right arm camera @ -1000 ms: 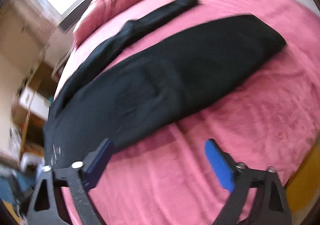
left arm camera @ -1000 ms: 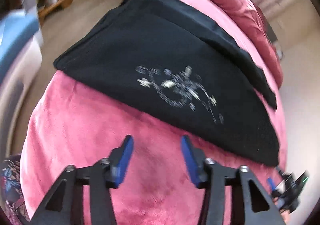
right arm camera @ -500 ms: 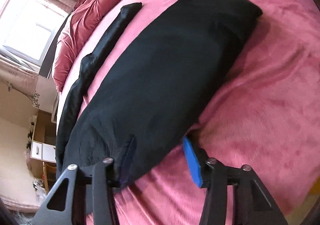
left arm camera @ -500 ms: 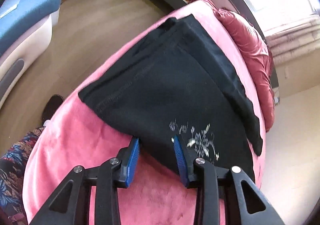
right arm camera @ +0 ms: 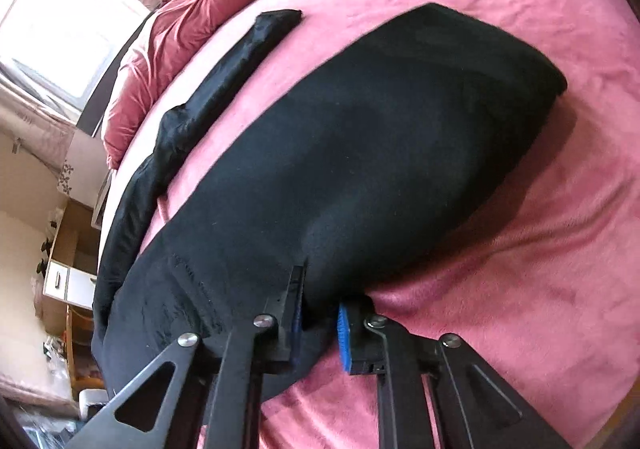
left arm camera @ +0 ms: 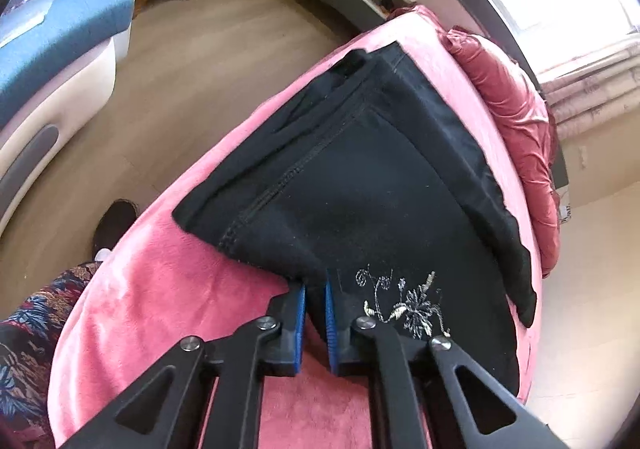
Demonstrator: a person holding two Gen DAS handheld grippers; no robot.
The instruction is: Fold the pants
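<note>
Bed (right arm camera: 500, 289): pink plush cover.
On it: black pants (right arm camera: 360, 169), dark strip of cloth (right arm camera: 240, 61), crumpled red duvet (right arm camera: 168, 49).

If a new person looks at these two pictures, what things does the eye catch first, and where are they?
First come the black pants, spread wide over the pink blanket that covers the bed. Next is the pale flower embroidery near the pants' closest edge, just beside the left hand-held gripper. Both it and the right hand-held gripper are closing on that near edge, with black cloth between the blue pads.

Wrist views, close, downward (sharing pants (left arm camera: 360, 189))
</note>
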